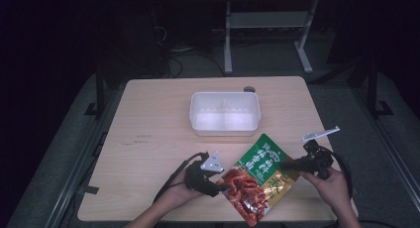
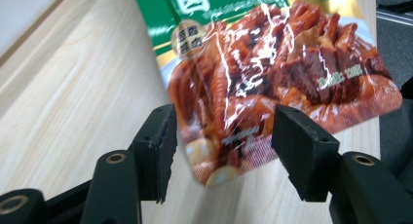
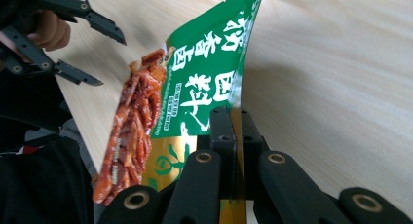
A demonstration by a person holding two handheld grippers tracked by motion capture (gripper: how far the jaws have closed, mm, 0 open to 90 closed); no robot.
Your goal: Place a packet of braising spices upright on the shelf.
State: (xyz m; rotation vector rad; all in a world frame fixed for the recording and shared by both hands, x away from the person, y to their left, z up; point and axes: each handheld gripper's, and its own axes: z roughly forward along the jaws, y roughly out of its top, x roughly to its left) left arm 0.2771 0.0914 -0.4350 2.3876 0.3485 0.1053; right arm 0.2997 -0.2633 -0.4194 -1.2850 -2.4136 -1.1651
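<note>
A green and red snack pouch (image 1: 257, 181) with a picture of braised meat lies near the table's front edge, between the two hands. My right gripper (image 1: 285, 164) is shut on its right edge; in the right gripper view the jaws (image 3: 234, 121) pinch the green and gold border of the pouch (image 3: 204, 68), which stands tilted up off the wood. My left gripper (image 1: 225, 187) is open at the pouch's left side. In the left gripper view its pads (image 2: 224, 146) stand on either side of a lower corner of the pouch (image 2: 272, 63) without pressing on it.
A white two-compartment container (image 1: 193, 111) stands at the middle of the wooden table (image 1: 148, 119), beyond the pouch. The left gripper (image 3: 111, 60) and its hand show far off in the right gripper view. The floor around the table is dark.
</note>
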